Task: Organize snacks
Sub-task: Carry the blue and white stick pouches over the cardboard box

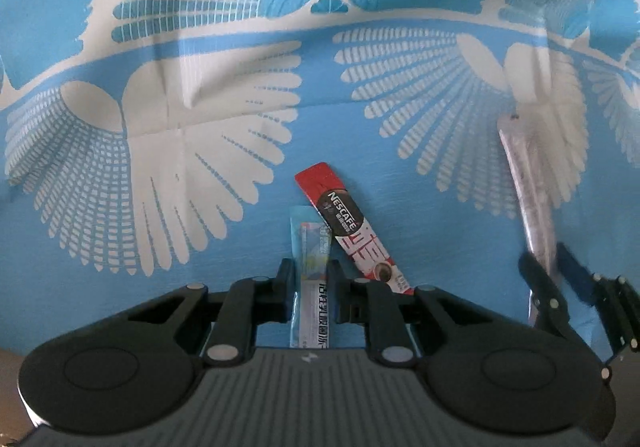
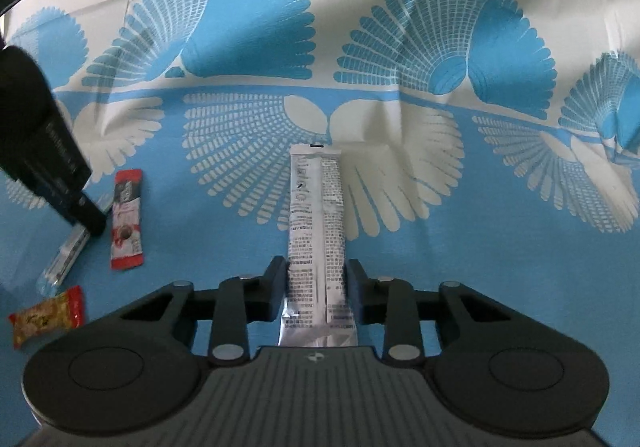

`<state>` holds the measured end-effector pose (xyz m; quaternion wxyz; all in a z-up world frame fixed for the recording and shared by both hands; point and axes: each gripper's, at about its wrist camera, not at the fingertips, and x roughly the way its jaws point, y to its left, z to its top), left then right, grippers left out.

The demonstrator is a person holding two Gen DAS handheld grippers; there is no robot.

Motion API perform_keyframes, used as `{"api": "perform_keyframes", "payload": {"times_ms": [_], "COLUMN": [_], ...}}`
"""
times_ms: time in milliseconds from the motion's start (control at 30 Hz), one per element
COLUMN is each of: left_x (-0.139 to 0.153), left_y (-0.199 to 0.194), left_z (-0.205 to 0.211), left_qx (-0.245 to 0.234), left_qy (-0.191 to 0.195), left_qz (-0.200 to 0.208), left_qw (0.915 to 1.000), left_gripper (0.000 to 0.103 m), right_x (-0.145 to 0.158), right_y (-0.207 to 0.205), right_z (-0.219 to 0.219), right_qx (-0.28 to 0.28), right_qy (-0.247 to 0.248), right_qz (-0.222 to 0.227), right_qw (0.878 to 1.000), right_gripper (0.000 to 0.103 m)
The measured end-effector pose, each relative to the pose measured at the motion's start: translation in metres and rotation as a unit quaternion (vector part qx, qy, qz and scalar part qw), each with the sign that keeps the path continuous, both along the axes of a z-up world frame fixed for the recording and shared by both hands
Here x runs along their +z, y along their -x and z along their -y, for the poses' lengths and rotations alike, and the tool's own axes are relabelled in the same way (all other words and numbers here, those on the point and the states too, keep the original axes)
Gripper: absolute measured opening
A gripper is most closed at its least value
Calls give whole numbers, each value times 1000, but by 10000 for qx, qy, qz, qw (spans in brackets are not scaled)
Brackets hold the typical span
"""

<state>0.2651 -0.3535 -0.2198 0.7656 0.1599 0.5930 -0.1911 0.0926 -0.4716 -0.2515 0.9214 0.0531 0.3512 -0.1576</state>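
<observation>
My left gripper (image 1: 310, 273) points down at the cloth, shut on a light blue stick sachet (image 1: 312, 243) that lies between its pads. A red Nescafé stick (image 1: 352, 231) lies slanted just right of it, touching the sachet's upper end. My right gripper (image 2: 316, 275) is shut on the near end of a long silver stick pack (image 2: 316, 207) with black print. In the right wrist view the left gripper (image 2: 90, 221) stands at the far left over the light blue sachet (image 2: 64, 259), beside the Nescafé stick (image 2: 126, 219). The left wrist view shows the right gripper (image 1: 556, 267) holding the silver pack (image 1: 528, 187).
A blue and white fan-patterned tablecloth (image 2: 440, 247) covers the whole surface, with creases and folds. A small red and yellow snack packet (image 2: 48, 317) lies at the near left, close to the light blue sachet.
</observation>
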Motion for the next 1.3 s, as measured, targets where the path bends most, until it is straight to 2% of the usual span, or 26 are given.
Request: {"api": "perform_keyframes", "payload": {"times_ms": [100, 367, 600, 767, 867, 1067, 1300], "left_x": [15, 72, 130, 172, 188, 212, 225], "left_y": [7, 37, 89, 146, 175, 230, 299], "left_z": [-10, -42, -73, -110, -140, -213, -311], "left_qx": [-11, -68, -330, -641, -663, -483, -149], "left_qy": [180, 611, 792, 816, 772, 769, 636], "left_qz": [31, 90, 448, 888, 969, 1050, 1188], "left_qw": [9998, 9981, 9953, 9906, 9901, 9903, 9908], "left_gripper": [18, 18, 18, 18, 19, 19, 19], "right_x": [7, 41, 89, 128, 145, 172, 194], "right_y": [11, 62, 111, 156, 183, 234, 273], "right_z": [2, -2, -33, -76, -108, -174, -260], "right_qx": [-191, -488, -496, -330, -159, 173, 871], "right_qy": [-103, -325, -432, -536, -599, -762, -1090], "right_qz": [10, 394, 786, 1056, 1135, 1250, 1296], "right_qw": [9998, 9975, 9947, 9924, 9916, 9891, 9817], "right_gripper": [27, 27, 27, 27, 27, 27, 27]}}
